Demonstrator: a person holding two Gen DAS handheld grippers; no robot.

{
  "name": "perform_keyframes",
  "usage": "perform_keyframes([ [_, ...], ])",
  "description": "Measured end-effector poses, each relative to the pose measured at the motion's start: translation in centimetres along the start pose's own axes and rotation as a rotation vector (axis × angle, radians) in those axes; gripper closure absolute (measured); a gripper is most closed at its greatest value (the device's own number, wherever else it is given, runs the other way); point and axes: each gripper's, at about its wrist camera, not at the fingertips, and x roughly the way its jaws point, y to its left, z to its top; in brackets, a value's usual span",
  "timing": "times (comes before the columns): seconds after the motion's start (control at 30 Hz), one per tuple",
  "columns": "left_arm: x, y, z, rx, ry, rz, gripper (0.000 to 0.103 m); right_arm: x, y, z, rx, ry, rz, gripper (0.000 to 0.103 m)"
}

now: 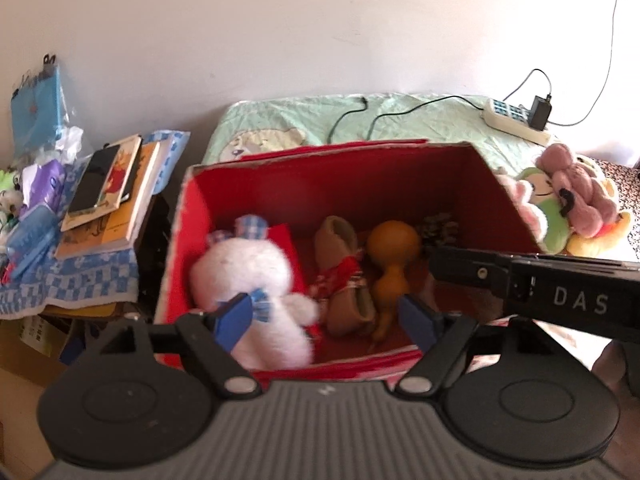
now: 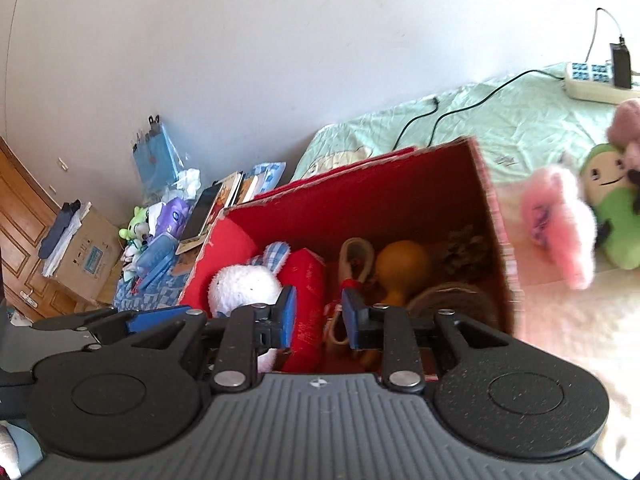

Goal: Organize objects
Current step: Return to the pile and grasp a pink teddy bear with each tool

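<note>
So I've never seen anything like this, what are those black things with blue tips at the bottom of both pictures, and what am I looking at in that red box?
Those are two hand-held grippers; a person holds one in each hand. Each carries a camera looking forward along its two blue-tipped fingers, so one picture comes from the left gripper and the other from the right gripper. Both are open and hold nothing.

Both hang over an open red box that stands on a bed with a green sheet. Inside lie a white plush rabbit, a brown plush with red cloth, an orange gourd, and a pine cone. More plush toys sit outside the box on the right. A cluttered stack of books is on the left.
</note>
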Motion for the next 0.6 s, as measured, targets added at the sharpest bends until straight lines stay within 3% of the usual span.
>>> perform_keyframes([
  [0.33, -1.0, -8.7, 0.4, 0.063, -0.017, -0.021, 0.016, -5.9, -5.4, 0.4, 0.024, -0.035, -0.049, 0.073],
  [0.6, -0.9, -16.1, 0.7, 0.123, -0.030, -0.092, 0.012, -10.1, -11.2, 0.4, 0.068, -0.064, -0.109, 0.071],
])
